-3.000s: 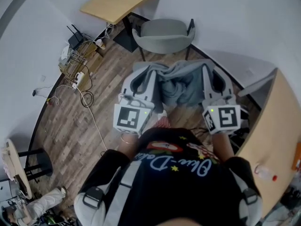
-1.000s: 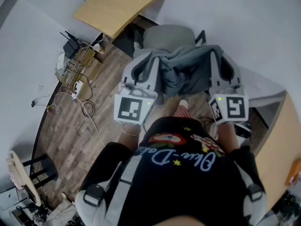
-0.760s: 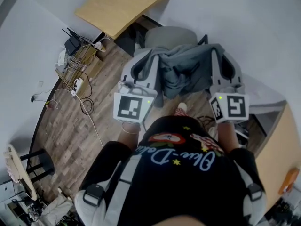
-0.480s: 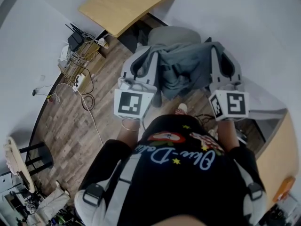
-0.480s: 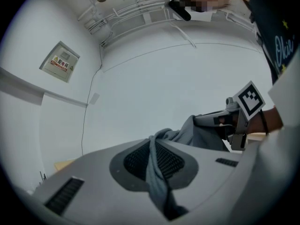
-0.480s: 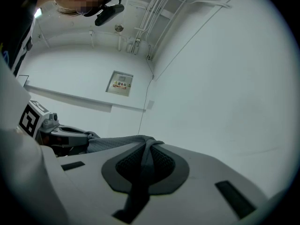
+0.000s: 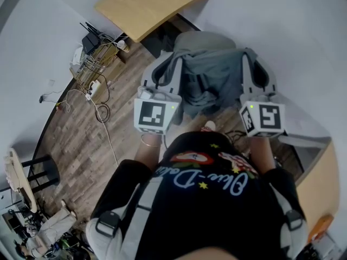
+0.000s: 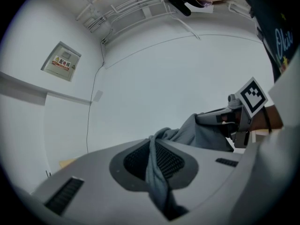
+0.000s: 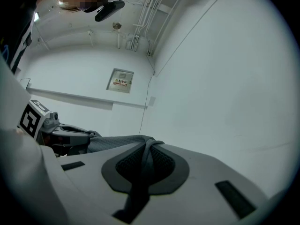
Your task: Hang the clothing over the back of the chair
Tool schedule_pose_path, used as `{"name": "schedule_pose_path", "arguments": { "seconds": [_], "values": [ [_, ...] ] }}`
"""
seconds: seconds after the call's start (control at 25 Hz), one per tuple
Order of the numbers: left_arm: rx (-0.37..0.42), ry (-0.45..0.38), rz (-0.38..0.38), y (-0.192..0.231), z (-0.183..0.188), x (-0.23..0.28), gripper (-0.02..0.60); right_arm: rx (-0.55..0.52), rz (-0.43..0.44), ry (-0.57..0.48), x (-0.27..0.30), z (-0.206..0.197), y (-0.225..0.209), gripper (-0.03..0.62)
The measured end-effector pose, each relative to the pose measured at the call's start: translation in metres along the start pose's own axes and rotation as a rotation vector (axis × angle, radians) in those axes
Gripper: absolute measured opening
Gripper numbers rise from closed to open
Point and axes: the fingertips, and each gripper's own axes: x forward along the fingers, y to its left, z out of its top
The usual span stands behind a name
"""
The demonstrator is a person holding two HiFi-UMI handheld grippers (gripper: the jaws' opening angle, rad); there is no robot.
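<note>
A grey garment (image 7: 209, 80) hangs stretched between my two grippers, its middle sagging in folds. My left gripper (image 7: 171, 61) is shut on the garment's left edge. A twisted fold of that cloth (image 8: 157, 172) is pinched between the left gripper's (image 8: 154, 146) pads. My right gripper (image 7: 249, 57) is shut on the right edge, where a dark fold (image 9: 140, 172) runs between the pads. The grey chair (image 7: 201, 38) stands just beyond the garment. Only its rounded top shows; the cloth hides the rest. Whether cloth and chair touch I cannot tell.
A wooden desk (image 7: 152, 4) stands beyond the chair against the white wall. A wire rack with a router and cables (image 7: 95, 58) sits at the left on the wooden floor. Another desk edge (image 7: 320, 180) lies at the right, a dark stool (image 7: 40, 172) at far left.
Both grippers have carried the stretched garment forward to the chair. The chair's seat and back, plain three seconds ago, are now mostly covered by the cloth. Both grips are unchanged.
</note>
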Motion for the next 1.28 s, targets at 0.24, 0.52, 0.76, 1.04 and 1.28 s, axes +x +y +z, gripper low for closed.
{"name": "schedule_pose_path", "arguments": {
  "seconds": [0.24, 0.52, 0.76, 1.04, 1.28],
  "values": [
    [-0.015, 0.024, 0.024, -0.002, -0.005, 0.012, 0.023, 0.005, 0.023, 0.021, 0.009, -0.009, -0.011, 0.009],
    [0.008, 0.057, 0.053, 0.017, -0.027, 0.036, 0.023, 0.007, 0.058, 0.044, 0.046, -0.029, -0.018, 0.009],
    [0.006, 0.085, 0.077, 0.033, -0.030, 0.055, 0.023, -0.001, 0.093, 0.067, 0.071, -0.031, -0.024, 0.009],
    [-0.003, 0.120, 0.043, 0.039, -0.055, 0.068, 0.023, 0.001, 0.059, 0.101, 0.082, -0.055, -0.024, 0.009],
    [-0.022, 0.146, -0.012, 0.045, -0.066, 0.081, 0.023, 0.055, -0.003, 0.141, 0.095, -0.061, -0.024, 0.009]
  ]
}}
